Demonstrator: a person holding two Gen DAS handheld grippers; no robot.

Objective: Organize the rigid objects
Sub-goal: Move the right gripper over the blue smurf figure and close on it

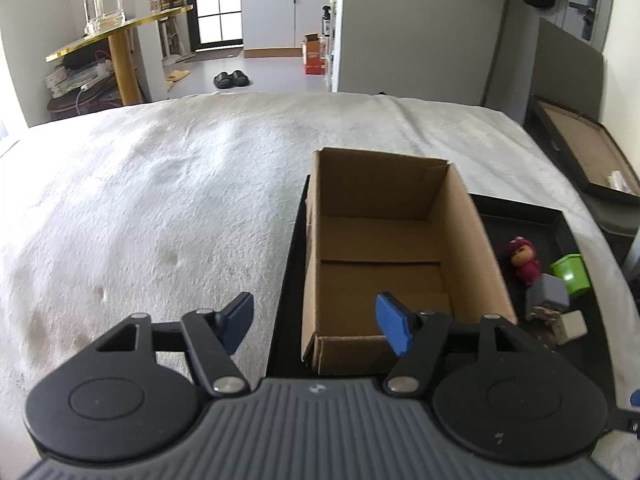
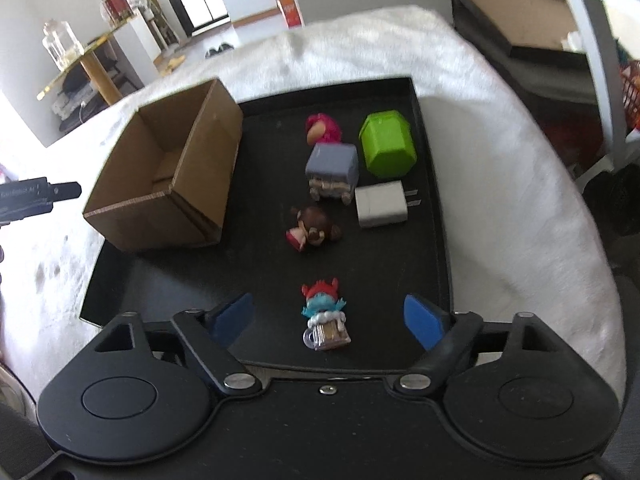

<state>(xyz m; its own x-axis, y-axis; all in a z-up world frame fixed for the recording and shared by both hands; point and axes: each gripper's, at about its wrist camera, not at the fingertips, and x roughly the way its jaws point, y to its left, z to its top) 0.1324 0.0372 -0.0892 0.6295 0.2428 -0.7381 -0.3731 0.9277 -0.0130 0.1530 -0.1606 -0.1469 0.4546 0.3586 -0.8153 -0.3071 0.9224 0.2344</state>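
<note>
An empty cardboard box (image 1: pixel 384 256) (image 2: pixel 168 172) stands on the left part of a black tray (image 2: pixel 360 264) (image 1: pixel 520 216). On the tray lie a red-and-blue figurine (image 2: pixel 325 318), a brown figurine (image 2: pixel 314 229), a grey block toy (image 2: pixel 333 170) (image 1: pixel 547 296), a white charger (image 2: pixel 382 204) (image 1: pixel 570 326), a green container (image 2: pixel 387 142) (image 1: pixel 572 274) and a pink figurine (image 2: pixel 323 129) (image 1: pixel 524 258). My right gripper (image 2: pixel 330 322) is open, its jaws either side of the red-and-blue figurine. My left gripper (image 1: pixel 316 326) is open and empty at the box's near left corner.
The tray rests on a white fluffy cover (image 1: pixel 160 200). A gold side table (image 1: pixel 116 40) with a glass jar (image 1: pixel 102 0) stands far left. A dark framed board (image 1: pixel 580 136) lies off the right edge.
</note>
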